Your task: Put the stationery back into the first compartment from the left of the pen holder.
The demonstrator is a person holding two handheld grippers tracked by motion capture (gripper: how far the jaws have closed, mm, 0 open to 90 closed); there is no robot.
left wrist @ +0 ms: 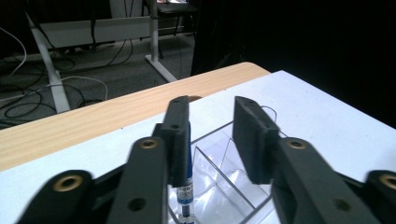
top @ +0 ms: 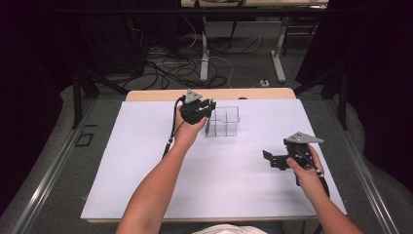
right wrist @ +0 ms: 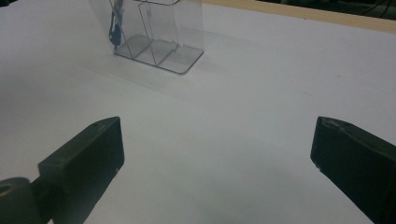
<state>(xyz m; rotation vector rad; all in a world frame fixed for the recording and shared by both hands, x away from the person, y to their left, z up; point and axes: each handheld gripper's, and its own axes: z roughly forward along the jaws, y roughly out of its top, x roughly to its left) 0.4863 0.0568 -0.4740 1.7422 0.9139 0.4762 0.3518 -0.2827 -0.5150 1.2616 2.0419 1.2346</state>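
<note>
Pen [left wrist: 186,189], blue with a clear section and a printed label, stands nearly upright in the left end compartment of the clear divided organizer [top: 224,122], which sits on the white table sheet [top: 146,165] toward the far middle. In the left gripper view the pen rises just beside the inner face of the left-hand jaw, its upper part hidden behind that jaw, while the other jaw stands clear of it across an open gap; the jaws are parted, with no pad visibly pressing the pen from both sides (whether the near jaw actually touches it I cannot tell). The left gripper [top: 200,108] hangs over the organizer's left end in the high view, the pen [top: 208,127] showing as a thin blue line below it at the container's left wall.

The right gripper [top: 269,157] is held well apart from the organizer, near the right edge of the sheet, its jaws spread wide with nothing between them. Its own view looks across bare sheet to the organizer [right wrist: 159,32] at the far left, the pen [right wrist: 115,25] in its left end
</note>
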